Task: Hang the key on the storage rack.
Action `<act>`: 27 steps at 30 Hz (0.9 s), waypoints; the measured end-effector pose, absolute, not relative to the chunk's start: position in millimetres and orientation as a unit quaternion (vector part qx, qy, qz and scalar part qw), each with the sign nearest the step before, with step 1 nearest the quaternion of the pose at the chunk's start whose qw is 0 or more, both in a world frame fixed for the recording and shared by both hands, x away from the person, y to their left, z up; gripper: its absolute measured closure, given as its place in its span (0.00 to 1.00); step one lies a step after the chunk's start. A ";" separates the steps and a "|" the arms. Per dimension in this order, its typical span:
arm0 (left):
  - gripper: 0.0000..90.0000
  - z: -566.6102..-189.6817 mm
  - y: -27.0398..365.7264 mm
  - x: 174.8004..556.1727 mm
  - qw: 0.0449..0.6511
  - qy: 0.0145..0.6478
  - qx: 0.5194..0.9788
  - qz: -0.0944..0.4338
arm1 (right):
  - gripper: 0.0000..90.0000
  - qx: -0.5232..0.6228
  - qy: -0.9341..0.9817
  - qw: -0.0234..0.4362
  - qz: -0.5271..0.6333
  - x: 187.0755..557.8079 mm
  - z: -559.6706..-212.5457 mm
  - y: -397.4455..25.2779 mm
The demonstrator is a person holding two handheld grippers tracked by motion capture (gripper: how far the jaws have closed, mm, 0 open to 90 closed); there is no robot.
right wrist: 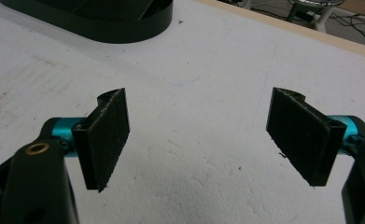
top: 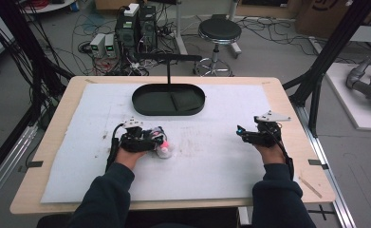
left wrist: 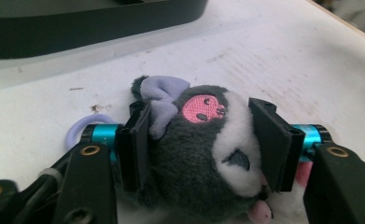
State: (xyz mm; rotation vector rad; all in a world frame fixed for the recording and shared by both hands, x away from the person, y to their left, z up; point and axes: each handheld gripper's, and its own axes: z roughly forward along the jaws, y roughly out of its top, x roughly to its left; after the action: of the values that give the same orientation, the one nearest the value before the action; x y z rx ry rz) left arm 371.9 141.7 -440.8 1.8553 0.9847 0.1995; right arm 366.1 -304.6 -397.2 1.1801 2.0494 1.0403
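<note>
Beyond plush toy (left wrist: 203,154) gripped by left fingers (left wrist: 136,144), black tray (top: 168,99), right fingers (right wrist: 106,135) wide

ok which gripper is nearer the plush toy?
Left. The left gripper has its jaws around the plush toy; the right gripper sits far across the mat, jaws open.

High view overhead facing forward, gripper views low, close, sharing tray (top: 168,100)

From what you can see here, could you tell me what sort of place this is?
Most likely a robotics lab set up for recording demonstrations. Computer towers sit on the floor among loose cables, a round stool stands behind the wooden table, and a person holds the left gripper around a plush toy.
</note>
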 end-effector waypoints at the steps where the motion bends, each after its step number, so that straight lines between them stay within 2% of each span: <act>1: 0.50 -438.7 144.6 375.4 0.495 0.393 0.771 0.076 | 0.24 0.439 0.763 0.276 0.387 365.9 -397.1 -304.4; 7: 0.52 -423.5 166.1 396.3 0.475 0.311 0.820 0.066 | 0.24 0.440 0.762 0.275 0.388 365.5 -396.9 -305.8; 11: 0.50 -426.2 182.3 407.4 0.490 0.306 0.815 0.038 | 0.24 0.439 0.762 0.277 0.388 365.4 -397.1 -306.2; 14: 0.41 -428.2 178.8 408.5 0.466 0.350 0.812 0.044 | 0.27 0.438 0.763 0.276 0.388 365.3 -397.2 -306.9; 16: 0.35 -421.8 173.8 404.5 0.462 0.363 0.805 0.077 | 0.27 0.438 0.763 0.277 0.387 365.5 -397.4 -307.8; 22: 0.30 -390.6 169.3 381.6 0.484 0.428 0.742 0.178 | 0.27 0.438 0.763 0.277 0.387 364.7 -397.5 -307.8; 27: 0.30 -397.5 161.8 364.3 0.442 0.529 0.702 0.180 | 0.27 0.435 0.764 0.277 0.387 364.2 -397.4 -305.5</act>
State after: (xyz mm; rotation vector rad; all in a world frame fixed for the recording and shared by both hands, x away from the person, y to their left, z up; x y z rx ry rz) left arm 364.3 161.8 -397.5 1.7420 1.3123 0.4478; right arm 364.2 -305.5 -397.4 1.1692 2.0527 1.0383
